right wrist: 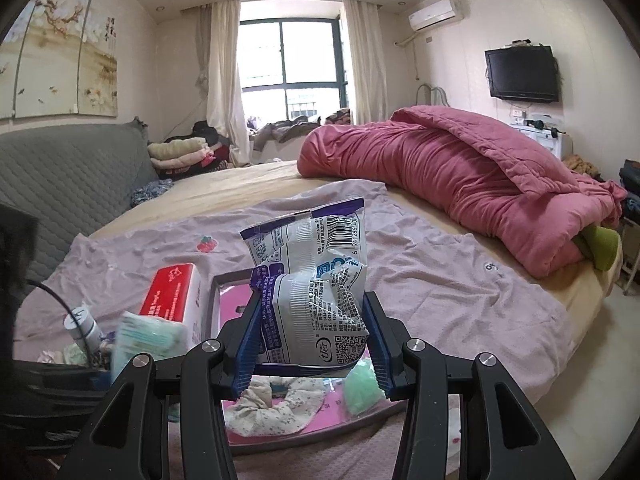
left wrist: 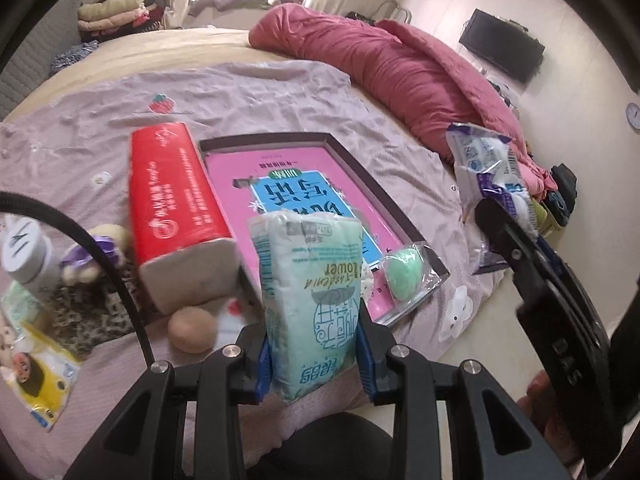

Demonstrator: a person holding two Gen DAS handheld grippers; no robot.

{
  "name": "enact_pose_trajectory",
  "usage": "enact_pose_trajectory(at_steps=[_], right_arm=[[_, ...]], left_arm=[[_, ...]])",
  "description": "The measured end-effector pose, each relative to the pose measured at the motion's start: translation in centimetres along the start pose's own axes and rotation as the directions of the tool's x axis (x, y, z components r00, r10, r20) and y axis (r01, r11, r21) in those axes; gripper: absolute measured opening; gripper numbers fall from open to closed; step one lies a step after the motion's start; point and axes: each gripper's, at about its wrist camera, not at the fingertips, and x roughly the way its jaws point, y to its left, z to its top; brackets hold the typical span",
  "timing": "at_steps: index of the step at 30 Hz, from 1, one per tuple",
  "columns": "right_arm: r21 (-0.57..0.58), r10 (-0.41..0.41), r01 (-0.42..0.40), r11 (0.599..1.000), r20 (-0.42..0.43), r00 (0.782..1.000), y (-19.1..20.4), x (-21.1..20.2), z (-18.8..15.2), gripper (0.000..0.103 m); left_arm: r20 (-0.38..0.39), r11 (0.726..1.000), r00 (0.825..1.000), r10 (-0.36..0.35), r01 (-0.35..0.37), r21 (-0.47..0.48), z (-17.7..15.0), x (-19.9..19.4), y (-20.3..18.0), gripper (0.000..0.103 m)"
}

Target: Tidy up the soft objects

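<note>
Pinching a pale green tissue pack (left wrist: 314,300) upright between their blue pads, the jaws of the left gripper (left wrist: 316,356) held it just in front of the tray's near corner. The jaws of the right gripper (right wrist: 314,354) were closed on a crinkled white-and-purple plastic packet (right wrist: 310,280), gripped low so that its top flopped free above the pads. Both packs were off the bed and in the air.

Beneath and beyond them lay the dark-rimmed tray (left wrist: 360,168) with its pink lining, resting on the lilac sheet (left wrist: 260,92). A wrapped green puff (left wrist: 402,274) sat in its near corner, and the right wrist view showed a floral scrunchie (right wrist: 266,408) inside it too. A red tissue box (left wrist: 176,204) stood tilted against the tray's left edge, with a tan ball (left wrist: 192,328) just beside its near end. Farther off, a rolled pink duvet (left wrist: 384,72) lay across the bed.

The step in hand looked like carrying both packs to the tray. To do it well, each should go down on bare pink lining, clear of the puff and scrunchie, and be lowered until it rested before the jaws spread. The floppy packet needed a flat landing, or it could slump over the rim.
</note>
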Motion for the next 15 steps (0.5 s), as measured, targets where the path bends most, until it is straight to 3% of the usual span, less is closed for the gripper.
enact_pose_trajectory(at_steps=[15], right_arm=[[0.046,-0.022,0.024,0.999,-0.056,0.998,-2.3,1.8,-1.4,0.049]], left_arm=[[-0.102,1.0,0.995,0.007,-0.004,0.025,0.6,6.5,-1.5,0.035]])
